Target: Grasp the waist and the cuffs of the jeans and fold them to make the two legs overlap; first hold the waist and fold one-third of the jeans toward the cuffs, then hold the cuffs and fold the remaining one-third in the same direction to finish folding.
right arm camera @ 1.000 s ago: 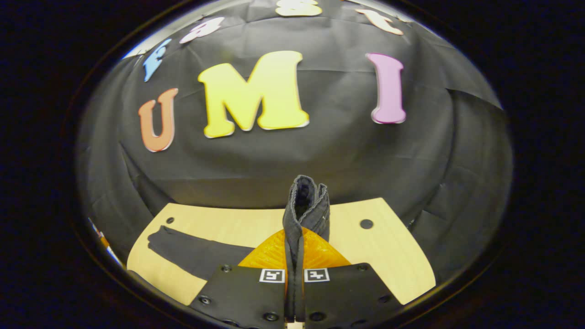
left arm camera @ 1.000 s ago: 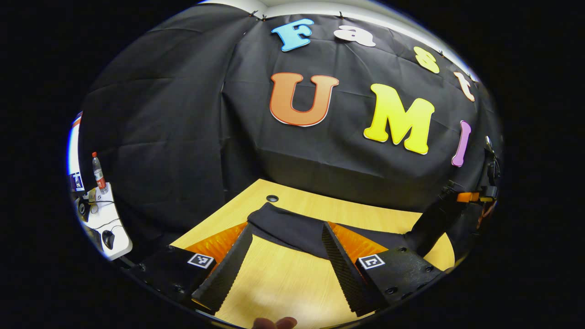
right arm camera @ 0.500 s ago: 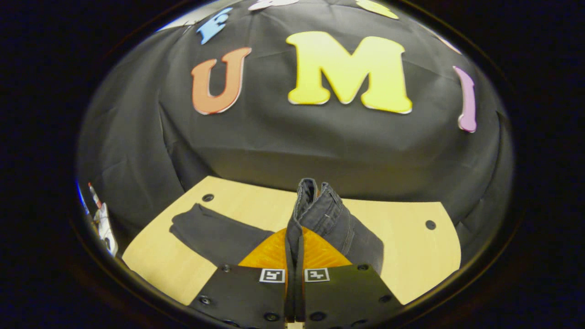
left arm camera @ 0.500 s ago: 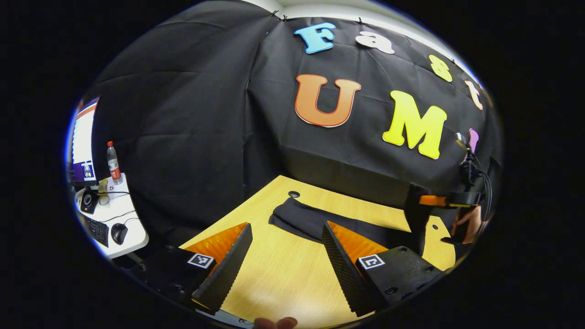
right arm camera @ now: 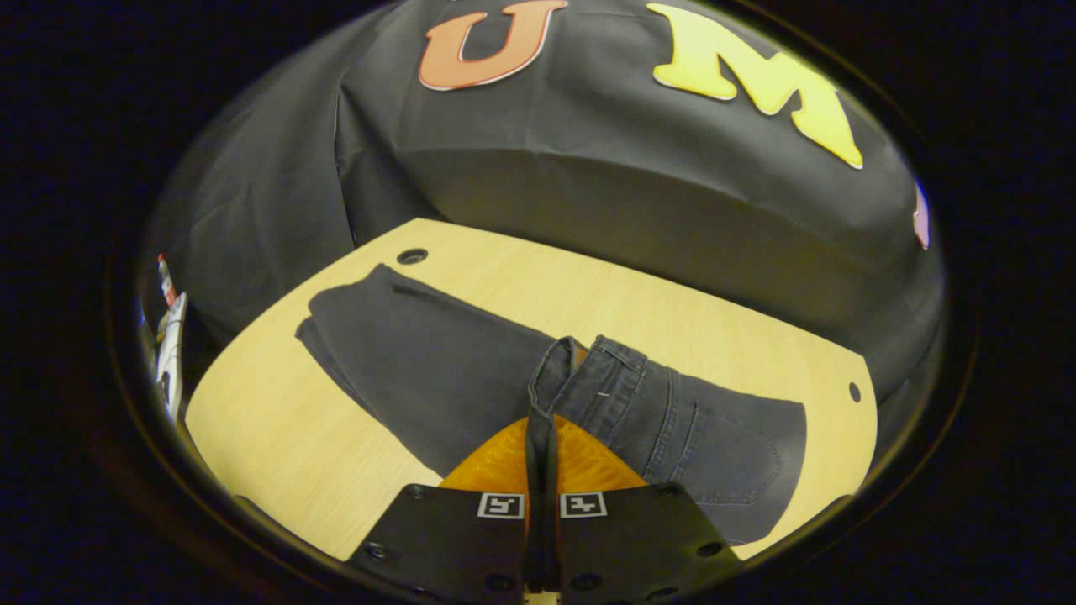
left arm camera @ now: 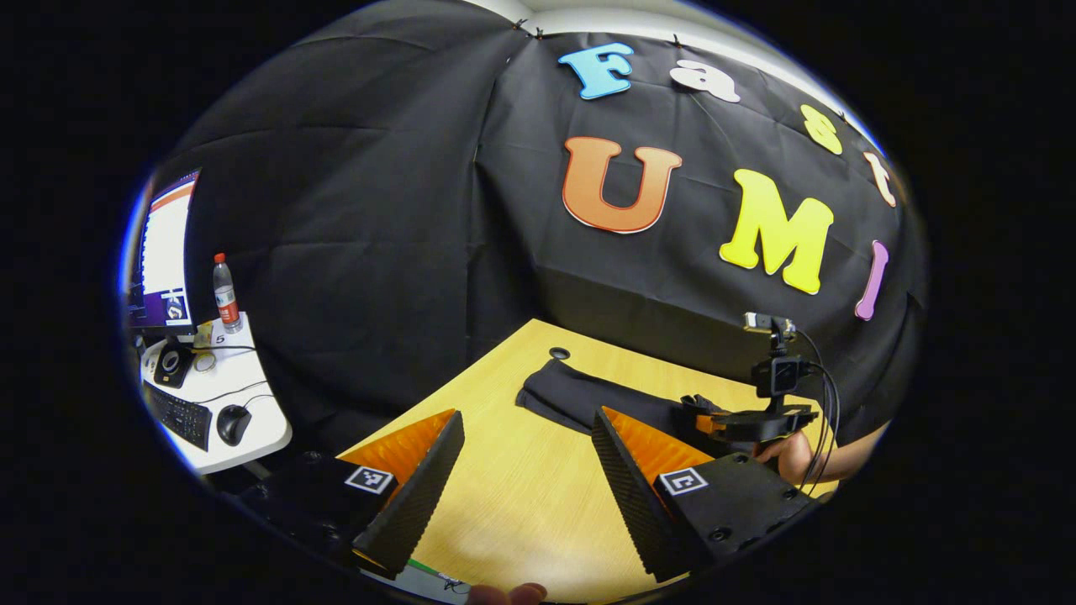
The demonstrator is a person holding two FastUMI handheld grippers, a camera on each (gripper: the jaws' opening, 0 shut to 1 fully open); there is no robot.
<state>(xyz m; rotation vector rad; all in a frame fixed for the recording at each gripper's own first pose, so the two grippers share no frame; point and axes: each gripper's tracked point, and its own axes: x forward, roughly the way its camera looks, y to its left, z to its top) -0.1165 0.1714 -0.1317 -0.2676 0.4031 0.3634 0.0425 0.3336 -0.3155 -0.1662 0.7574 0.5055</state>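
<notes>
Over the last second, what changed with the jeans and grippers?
The right gripper carried the waist down onto the legs, laying the fold over. The left gripper drew back from the cuffs. Unchanged: right still clamped, left open.

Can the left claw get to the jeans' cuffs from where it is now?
Probably yes: the left claw is open over bare table, and the cuffs lie flat just ahead with nothing between.

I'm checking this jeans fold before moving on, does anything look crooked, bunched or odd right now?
Nothing stands out. The jeans lie flat on the table with the legs overlapped; the waist is pinched in the right gripper, mid-fold. The left gripper is open over bare table.
</notes>
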